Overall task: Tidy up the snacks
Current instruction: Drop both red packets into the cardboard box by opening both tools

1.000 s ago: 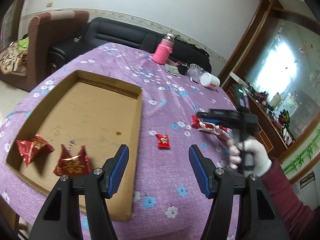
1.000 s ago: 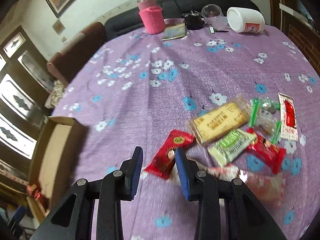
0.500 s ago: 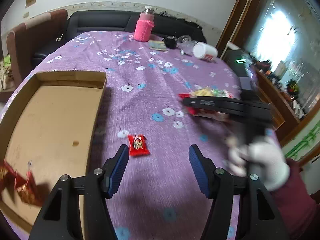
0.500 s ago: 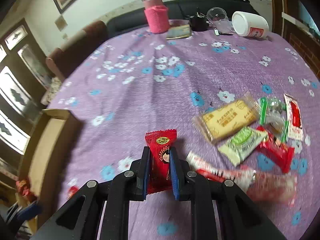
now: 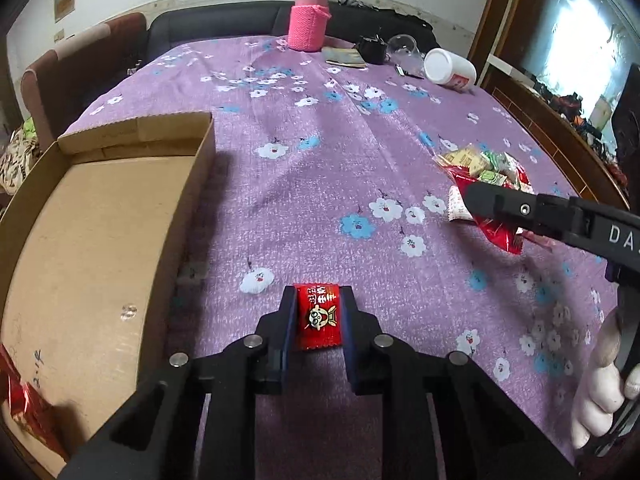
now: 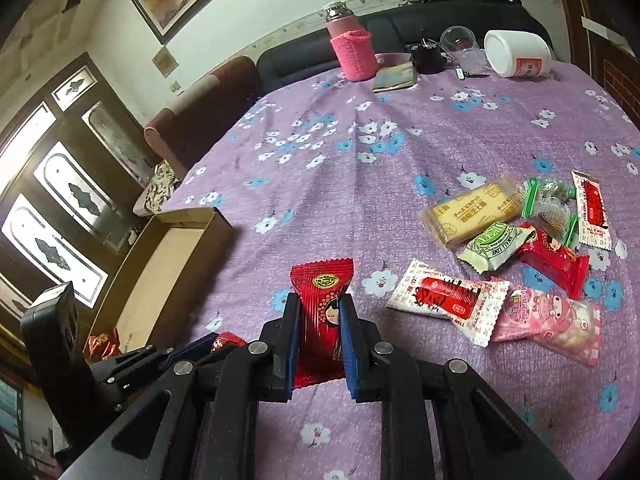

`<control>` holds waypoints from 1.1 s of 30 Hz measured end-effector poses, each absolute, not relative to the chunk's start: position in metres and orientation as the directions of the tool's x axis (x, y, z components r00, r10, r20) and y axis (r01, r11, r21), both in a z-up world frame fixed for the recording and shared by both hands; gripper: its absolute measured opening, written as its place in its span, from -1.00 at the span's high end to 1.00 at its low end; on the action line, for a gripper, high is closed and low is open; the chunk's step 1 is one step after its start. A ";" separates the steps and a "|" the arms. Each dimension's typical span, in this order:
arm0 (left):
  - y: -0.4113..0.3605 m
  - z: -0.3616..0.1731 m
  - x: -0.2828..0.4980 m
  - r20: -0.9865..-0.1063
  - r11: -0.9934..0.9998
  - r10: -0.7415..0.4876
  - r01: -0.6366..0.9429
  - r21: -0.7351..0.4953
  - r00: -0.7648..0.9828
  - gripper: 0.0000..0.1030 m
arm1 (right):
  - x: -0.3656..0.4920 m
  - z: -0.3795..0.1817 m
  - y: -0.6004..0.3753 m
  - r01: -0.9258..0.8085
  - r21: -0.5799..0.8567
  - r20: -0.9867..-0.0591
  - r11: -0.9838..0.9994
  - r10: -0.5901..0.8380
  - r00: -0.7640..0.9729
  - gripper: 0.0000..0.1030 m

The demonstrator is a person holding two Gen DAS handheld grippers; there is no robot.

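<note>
My left gripper is shut on a small red candy packet low over the purple floral tablecloth, just right of the open cardboard box. A red foil snack lies in the box's near corner. My right gripper is shut on a taller red snack packet with a girl's face and holds it above the cloth. It also shows in the left wrist view. A pile of loose snacks lies on the cloth to the right. The box shows at the left of the right wrist view.
At the table's far end stand a pink-sleeved flask, a small booklet, a black cup, a clear cup and a tipped white jar. A dark sofa and a brown armchair sit behind the table.
My left gripper moved right from the box and shut on the small red candy. My right gripper shut on the red girl packet and lifted it off the cloth.
</note>
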State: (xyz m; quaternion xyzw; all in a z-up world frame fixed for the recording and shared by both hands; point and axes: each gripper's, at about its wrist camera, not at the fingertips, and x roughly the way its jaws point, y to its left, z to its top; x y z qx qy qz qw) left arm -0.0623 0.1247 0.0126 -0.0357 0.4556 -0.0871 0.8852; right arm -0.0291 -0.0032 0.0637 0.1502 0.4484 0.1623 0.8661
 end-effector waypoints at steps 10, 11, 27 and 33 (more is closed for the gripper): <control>0.168 0.067 -0.110 -0.706 0.952 -0.288 0.112 -0.286 0.647 0.63 | -0.052 0.089 0.034 -0.244 0.417 -0.697 0.876 0.480 0.532 0.61; 0.178 0.073 -0.115 -0.699 0.954 -0.275 0.098 -0.283 0.660 0.63 | -0.055 0.093 0.045 -0.270 0.420 -0.693 0.867 0.498 0.521 0.61; 0.367 0.052 -0.108 -0.763 0.939 -0.007 -0.259 -0.228 0.646 0.62 | -0.029 0.073 0.233 -0.469 0.476 -0.743 0.744 0.625 0.239 0.60; 0.373 0.039 -0.099 -0.776 0.936 -0.037 -0.251 -0.248 0.629 0.62 | -0.011 0.047 0.276 -0.471 0.460 -0.784 0.753 0.593 0.183 0.57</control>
